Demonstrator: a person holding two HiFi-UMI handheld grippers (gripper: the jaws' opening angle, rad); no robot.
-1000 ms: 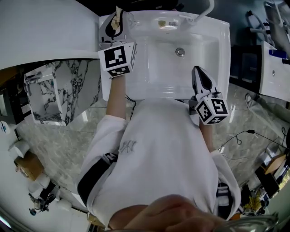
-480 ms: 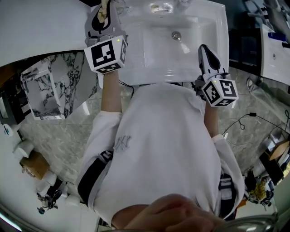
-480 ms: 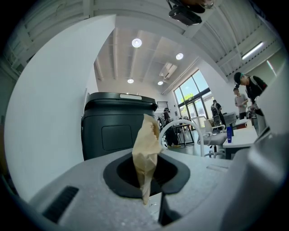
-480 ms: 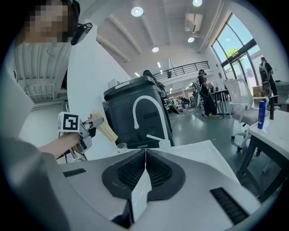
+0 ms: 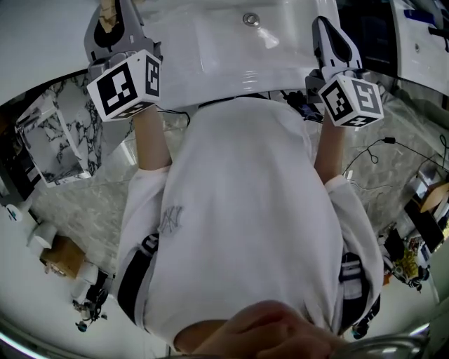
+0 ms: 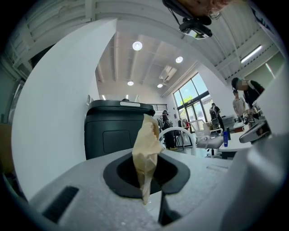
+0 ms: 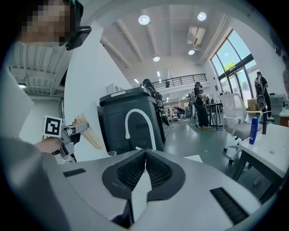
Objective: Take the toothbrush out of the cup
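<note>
My left gripper [image 5: 109,8] is at the top left of the head view, beside the left end of the white sink [image 5: 210,56]. It is shut on a tan, crumpled paper-like piece [image 6: 146,144] that sticks up from between the jaws. Whether this is the toothbrush I cannot tell. The right gripper view shows the same tan piece [image 7: 88,131] slanting out of the left gripper [image 7: 72,129]. My right gripper [image 5: 327,26] is over the sink's right front edge, with its jaws [image 7: 145,155] shut and nothing between them. No cup shows plainly.
A white arched faucet [image 7: 135,121] stands before a dark bin-like unit [image 6: 119,131]. The sink drain [image 5: 250,19] lies between the grippers. A marble-patterned cabinet [image 5: 56,140] stands at the left, cables [image 5: 379,151] lie on the floor at the right. White chairs and tables [image 7: 266,144] stand farther off.
Both grippers have risen and spread apart, the left going left with the tan piece still in it. The sink has slid toward the top of the head view.
</note>
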